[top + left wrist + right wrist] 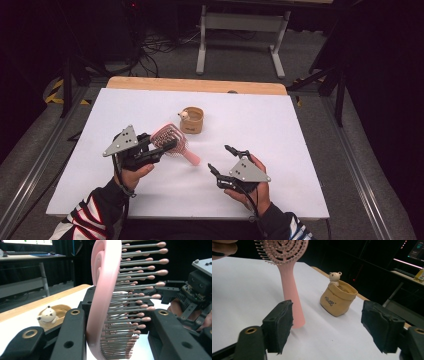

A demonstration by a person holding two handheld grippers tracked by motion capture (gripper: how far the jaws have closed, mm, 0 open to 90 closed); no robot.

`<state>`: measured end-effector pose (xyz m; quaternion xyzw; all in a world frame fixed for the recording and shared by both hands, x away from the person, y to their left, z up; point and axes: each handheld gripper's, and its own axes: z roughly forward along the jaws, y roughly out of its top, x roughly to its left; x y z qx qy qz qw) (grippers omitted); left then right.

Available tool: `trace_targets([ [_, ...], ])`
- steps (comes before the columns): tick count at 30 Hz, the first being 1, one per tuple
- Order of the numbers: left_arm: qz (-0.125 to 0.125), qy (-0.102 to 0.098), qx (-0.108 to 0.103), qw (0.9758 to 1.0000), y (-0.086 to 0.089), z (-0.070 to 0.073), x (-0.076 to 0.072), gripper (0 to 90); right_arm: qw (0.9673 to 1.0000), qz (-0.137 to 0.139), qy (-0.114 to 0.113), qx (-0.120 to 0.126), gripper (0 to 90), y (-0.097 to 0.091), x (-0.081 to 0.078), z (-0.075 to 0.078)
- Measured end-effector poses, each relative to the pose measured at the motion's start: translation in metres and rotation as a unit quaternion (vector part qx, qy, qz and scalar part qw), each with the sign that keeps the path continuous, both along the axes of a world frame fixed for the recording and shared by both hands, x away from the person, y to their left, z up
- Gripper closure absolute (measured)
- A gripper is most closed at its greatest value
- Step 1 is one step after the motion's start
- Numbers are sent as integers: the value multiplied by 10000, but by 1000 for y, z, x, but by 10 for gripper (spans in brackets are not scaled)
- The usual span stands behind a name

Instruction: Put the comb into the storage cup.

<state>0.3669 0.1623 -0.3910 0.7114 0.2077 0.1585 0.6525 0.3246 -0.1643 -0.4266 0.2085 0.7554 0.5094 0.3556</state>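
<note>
High view: We see a white, matte counter point(280, 130) with a pale wooden strip along its far edge. At centre left the left claw point(167, 146) is clenched on the head of a pink plastic hairbrush point(170, 137), whose smooth, rounded handle slants toward the middle of the frame. Just above the brush stands a small tan pouch point(192, 121), soft-sided with a rolled rim, with a cream bear figure point(184, 115) at its edge. At lower right the right claw point(220, 159) lies released, its jaws spread and nothing between them, the brush handle's tip near it but apart.

Left gripper view: We see the hairbrush point(103, 297) edge-on and upright in the centre, a curved glossy pink frame with rows of thin grey bristles ending in rounded pink tips. The black jaws press its head from both sides. The pouch point(61, 310) and bear point(48, 314) sit at lower left.

Right gripper view: We see the brush point(288, 277) hanging from the upper left, its openwork head above and its handle passing just behind the left jaw pad. The pads are black, rough and frayed at the edges. The pouch point(338, 301) stands at centre, with dark lettering too small for us to read.
</note>
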Motion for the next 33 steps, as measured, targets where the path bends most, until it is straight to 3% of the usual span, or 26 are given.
trace_targets([
  [10, 228, -49, -39, 9997, 14, 3, 2, 628, 9998, -86, -46, 183, 142, -15, 2, -1],
  [16, 351, -67, -47, 9994, 21, 6, 3, 628, 9997, -192, -20, 113, 54, -18, 4, -3],
  [21, 420, -110, -78, 9990, 26, 9, 4, 628, 9998, -204, -23, 74, 48, -22, 4, -4],
  [33, 686, -233, -169, 9972, 39, 17, 6, 628, 9985, -551, 18, -45, 49, -42, 1, -12],
])
